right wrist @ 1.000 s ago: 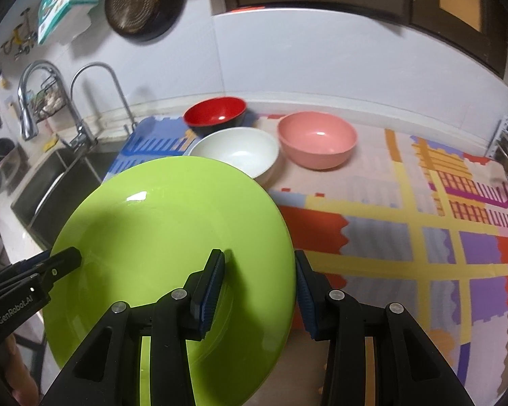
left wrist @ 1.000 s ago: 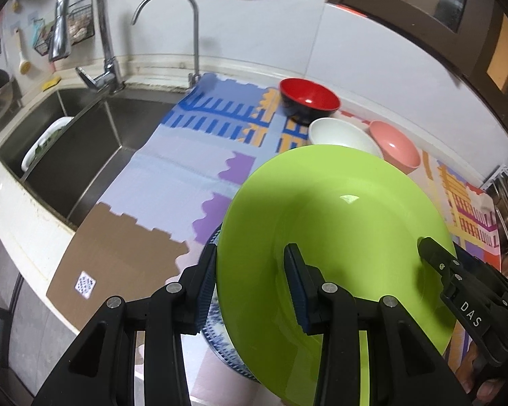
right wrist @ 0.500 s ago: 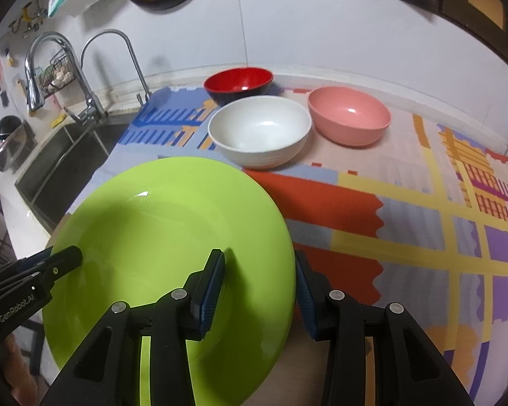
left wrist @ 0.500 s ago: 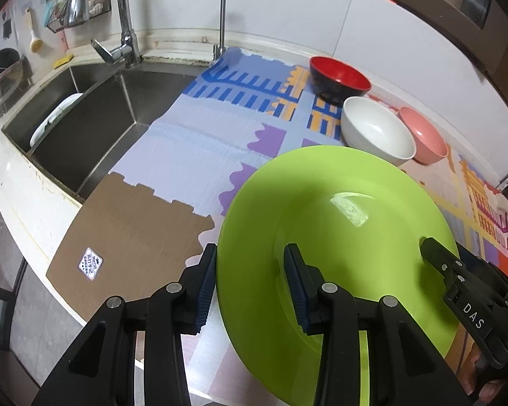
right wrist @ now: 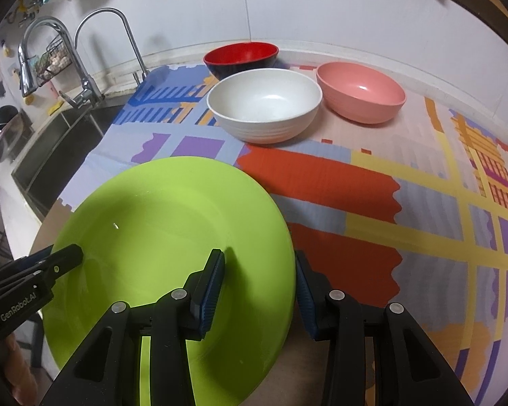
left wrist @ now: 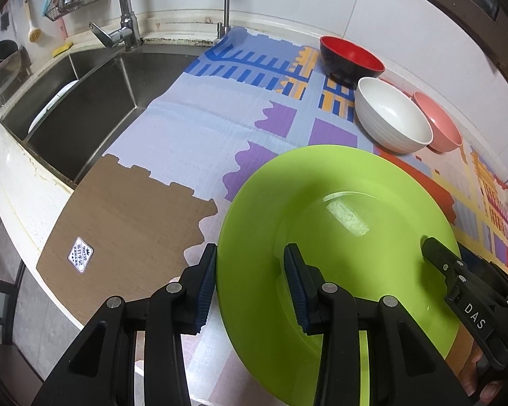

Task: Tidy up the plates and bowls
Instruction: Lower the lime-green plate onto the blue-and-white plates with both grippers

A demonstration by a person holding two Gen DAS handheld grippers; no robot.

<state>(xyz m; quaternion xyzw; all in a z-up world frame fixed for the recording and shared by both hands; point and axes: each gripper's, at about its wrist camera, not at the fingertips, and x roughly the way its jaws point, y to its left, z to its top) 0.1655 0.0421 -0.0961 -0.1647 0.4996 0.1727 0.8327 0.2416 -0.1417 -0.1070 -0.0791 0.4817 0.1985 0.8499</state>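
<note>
carrying the green plate (left wrist: 338, 237) between two grippers is the step in hand: the left gripper (left wrist: 250, 284) straddles the plate's near-left rim, one blue pad under the edge and one on top, and the right gripper (right wrist: 259, 287) does the same on the opposite rim, so both look clamped on the plate rather than standing free. the plate sits low over the patterned mat (right wrist: 372, 203), at the near end of the counter, tilted a little, and from these views i cannot tell whether its underside touches the mat yet. behind it, well apart from the plate, stand the white bowl (right wrist: 264, 108), the pink bowl (right wrist: 360, 96) just beside it, and the red bowl (right wrist: 240, 55) at the back near the wall; the sink (left wrist: 84, 101) lies off to the left. judging by the task, the plate is being set down as the base of a plate pile or in its own spot, with the bowls left to be grouped after. the next move calls for levelling the plate, easing it flat onto the mat, then letting both sets of jaws go together so neither side drags it, and drawing the pads out sideways from under the rim.
</note>
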